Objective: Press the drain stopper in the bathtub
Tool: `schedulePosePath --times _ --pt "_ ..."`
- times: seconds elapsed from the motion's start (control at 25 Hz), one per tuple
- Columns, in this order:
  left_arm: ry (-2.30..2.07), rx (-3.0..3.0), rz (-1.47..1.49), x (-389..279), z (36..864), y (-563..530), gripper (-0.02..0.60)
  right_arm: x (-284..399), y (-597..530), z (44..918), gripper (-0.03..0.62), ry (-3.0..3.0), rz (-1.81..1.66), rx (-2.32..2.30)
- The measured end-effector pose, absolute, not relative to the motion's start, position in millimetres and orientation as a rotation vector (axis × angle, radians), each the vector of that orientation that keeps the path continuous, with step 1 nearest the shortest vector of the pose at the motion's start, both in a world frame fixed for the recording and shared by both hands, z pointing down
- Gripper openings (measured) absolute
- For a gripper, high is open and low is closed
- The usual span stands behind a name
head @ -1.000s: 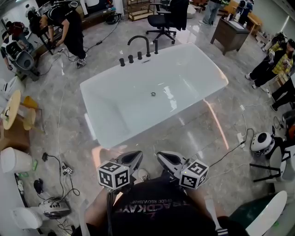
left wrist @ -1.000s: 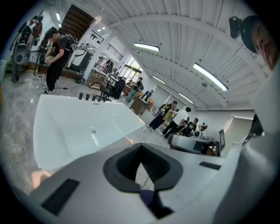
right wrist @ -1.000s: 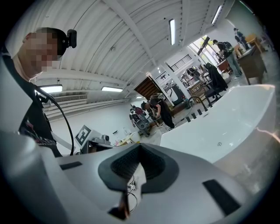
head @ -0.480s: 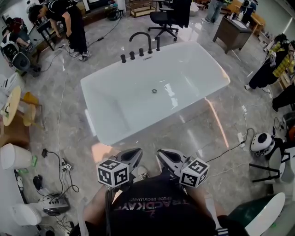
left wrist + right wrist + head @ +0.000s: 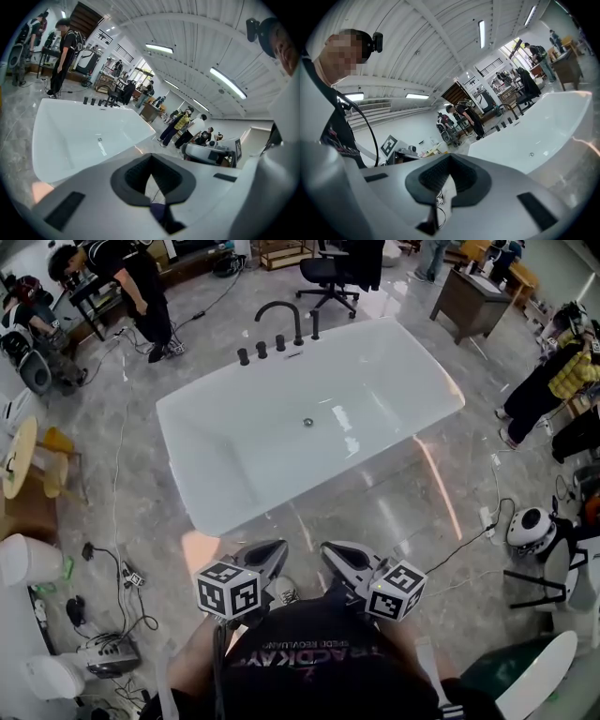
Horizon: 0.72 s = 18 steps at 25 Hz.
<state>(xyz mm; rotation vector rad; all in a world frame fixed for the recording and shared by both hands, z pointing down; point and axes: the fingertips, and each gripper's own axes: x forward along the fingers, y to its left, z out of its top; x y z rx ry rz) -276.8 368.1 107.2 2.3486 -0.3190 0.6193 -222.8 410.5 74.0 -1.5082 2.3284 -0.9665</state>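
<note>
head view: drain stopper (image 5: 307, 422) sits mid-floor of the bathtub (image 5: 225, 474), well apart from left gripper (image 5: 269, 557) and right gripper (image 5: 337, 555). left gripper view: jaws pressed together, empty. right gripper view: same, so one gripper likely needs to reach over the near rim and push straight down.

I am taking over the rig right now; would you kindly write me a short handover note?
Left gripper: shut, empty, held low near the body.
Right gripper: the same.
Bathtub stands ahead on the floor, with the drain stopper in the middle of its bottom.
Done: nothing yet; neither gripper is over the tub.
To do: reach in and press the stopper.
</note>
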Motion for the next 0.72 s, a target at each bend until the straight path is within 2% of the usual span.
schedulePosePath --times 0.72 --pt "-0.38 2.316 0.644 -166 113 355 0.003 -102 391 76 0.012 2.337 -0.985 -1.476"
